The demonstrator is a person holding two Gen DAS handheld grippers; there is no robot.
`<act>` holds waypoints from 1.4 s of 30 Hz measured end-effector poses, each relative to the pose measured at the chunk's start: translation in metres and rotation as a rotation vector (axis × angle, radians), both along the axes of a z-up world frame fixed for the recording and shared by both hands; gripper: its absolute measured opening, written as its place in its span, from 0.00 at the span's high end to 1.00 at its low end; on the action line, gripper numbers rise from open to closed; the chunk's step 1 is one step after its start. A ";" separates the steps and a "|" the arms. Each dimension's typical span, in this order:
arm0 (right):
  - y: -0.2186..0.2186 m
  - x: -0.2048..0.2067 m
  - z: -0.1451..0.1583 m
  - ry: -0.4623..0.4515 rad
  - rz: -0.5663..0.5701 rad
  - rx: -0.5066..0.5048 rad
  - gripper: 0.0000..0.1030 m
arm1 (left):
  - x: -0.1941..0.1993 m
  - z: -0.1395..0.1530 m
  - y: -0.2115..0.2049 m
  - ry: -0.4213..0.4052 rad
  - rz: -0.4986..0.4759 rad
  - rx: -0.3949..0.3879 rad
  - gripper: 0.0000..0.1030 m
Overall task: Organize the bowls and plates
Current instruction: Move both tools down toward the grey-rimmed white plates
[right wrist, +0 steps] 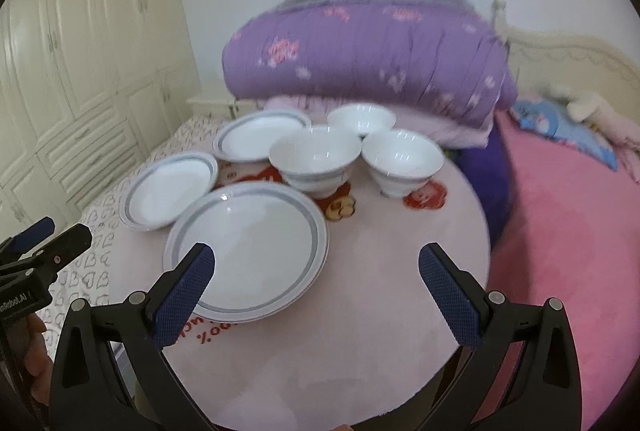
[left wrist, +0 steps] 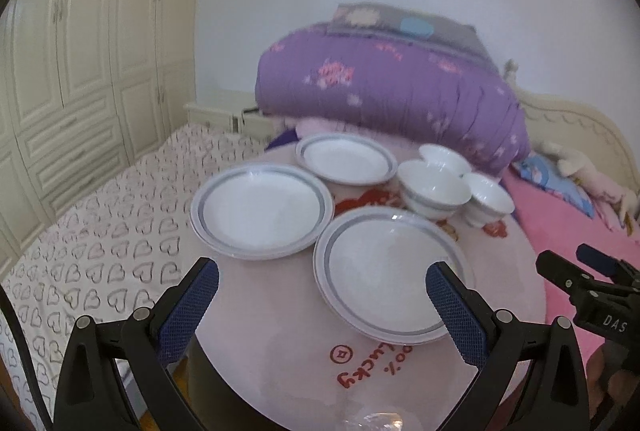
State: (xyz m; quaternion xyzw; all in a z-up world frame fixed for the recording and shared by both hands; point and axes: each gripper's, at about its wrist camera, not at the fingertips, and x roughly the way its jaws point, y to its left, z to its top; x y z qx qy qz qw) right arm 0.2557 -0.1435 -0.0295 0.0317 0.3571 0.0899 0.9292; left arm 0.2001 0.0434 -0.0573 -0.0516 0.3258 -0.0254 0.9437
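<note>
Both tools hang above the near edge of the round pink worktop point(right wrist: 400, 263), each with its blue-padded jaws spread wide and nothing between them. The left tool point(left wrist: 322, 289) has the nearest plate point(left wrist: 390, 273) just ahead and a little right of its gap; a second plate point(left wrist: 262, 211) lies ahead to its left, a third plate point(left wrist: 346, 159) farther off. The right tool point(right wrist: 316, 271) has three bowls point(right wrist: 316, 159) ahead, close together beyond the nearest plate. A purple quilt point(right wrist: 360, 59) is piled behind.
</note>
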 end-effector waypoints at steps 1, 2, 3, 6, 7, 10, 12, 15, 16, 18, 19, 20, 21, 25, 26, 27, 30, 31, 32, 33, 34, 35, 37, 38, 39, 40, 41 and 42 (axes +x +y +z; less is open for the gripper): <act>-0.001 0.006 -0.005 0.017 0.011 0.007 0.00 | 0.006 -0.001 0.001 0.015 0.002 -0.004 0.01; -0.001 0.010 -0.009 0.029 0.022 0.015 0.00 | 0.015 -0.004 0.002 0.032 0.004 -0.008 0.01; -0.002 0.015 -0.013 0.042 0.035 0.027 0.00 | 0.018 -0.006 0.003 0.038 0.004 -0.009 0.01; -0.004 0.029 -0.024 0.080 0.059 0.048 0.00 | 0.039 -0.011 0.005 0.063 0.002 -0.007 0.01; -0.005 0.034 -0.028 0.090 0.061 0.042 0.00 | 0.047 -0.013 0.005 0.072 0.002 -0.006 0.01; -0.006 0.048 -0.039 0.120 0.075 0.047 0.00 | 0.070 -0.022 0.007 0.106 -0.001 -0.010 0.01; -0.007 0.055 -0.044 0.130 0.086 0.055 0.01 | 0.085 -0.028 0.009 0.130 0.002 -0.018 0.01; -0.005 0.069 -0.054 0.153 0.104 0.064 0.04 | 0.112 -0.038 0.009 0.170 -0.006 -0.032 0.01; -0.005 0.075 -0.058 0.167 0.110 0.069 0.04 | 0.122 -0.040 0.008 0.178 -0.007 -0.032 0.01; -0.003 0.084 -0.066 0.190 0.118 0.077 0.06 | 0.138 -0.047 0.008 0.200 -0.011 -0.030 0.01; -0.002 0.089 -0.070 0.202 0.125 0.079 0.07 | 0.144 -0.050 0.009 0.208 -0.013 -0.030 0.01; -0.001 0.093 -0.072 0.212 0.131 0.080 0.07 | 0.150 -0.053 0.008 0.217 -0.015 -0.032 0.02; 0.000 0.099 -0.077 0.225 0.142 0.084 0.09 | 0.156 -0.056 0.009 0.228 -0.017 -0.034 0.02; 0.004 0.116 -0.088 0.265 0.165 0.098 0.13 | 0.176 -0.070 0.013 0.270 -0.026 -0.058 0.08; 0.004 0.119 -0.090 0.272 0.171 0.100 0.14 | 0.183 -0.074 0.014 0.288 -0.030 -0.068 0.10; 0.005 0.122 -0.093 0.281 0.176 0.104 0.17 | 0.187 -0.076 0.014 0.297 -0.033 -0.076 0.11; 0.006 0.131 -0.100 0.306 0.193 0.112 0.23 | 0.197 -0.085 0.017 0.323 -0.041 -0.099 0.15; 0.007 0.133 -0.103 0.313 0.199 0.114 0.25 | 0.199 -0.088 0.018 0.329 -0.044 -0.105 0.19; 0.008 0.134 -0.104 0.317 0.204 0.114 0.26 | 0.202 -0.090 0.019 0.336 -0.045 -0.113 0.22; 0.009 0.136 -0.106 0.323 0.209 0.112 0.29 | 0.207 -0.094 0.021 0.349 -0.046 -0.128 0.23; 0.009 0.138 -0.109 0.329 0.214 0.111 0.31 | 0.207 -0.096 0.021 0.354 -0.045 -0.135 0.23; 0.009 0.139 -0.110 0.334 0.218 0.114 0.32 | 0.206 -0.097 0.022 0.350 -0.044 -0.136 0.23; 0.008 0.141 -0.111 0.339 0.222 0.123 0.34 | 0.208 -0.097 0.022 0.347 -0.049 -0.141 0.25; 0.008 0.142 -0.112 0.338 0.223 0.124 0.35 | 0.210 -0.098 0.021 0.348 -0.050 -0.143 0.25; 0.008 0.143 -0.112 0.338 0.225 0.126 0.37 | 0.210 -0.099 0.019 0.346 -0.050 -0.143 0.26; 0.008 0.144 -0.112 0.339 0.227 0.130 0.41 | 0.209 -0.099 0.017 0.344 -0.051 -0.141 0.28; 0.008 0.144 -0.112 0.340 0.230 0.134 0.43 | 0.209 -0.100 0.017 0.342 -0.051 -0.133 0.30; 0.008 0.145 -0.112 0.342 0.234 0.138 0.48 | 0.208 -0.100 0.015 0.341 -0.051 -0.132 0.32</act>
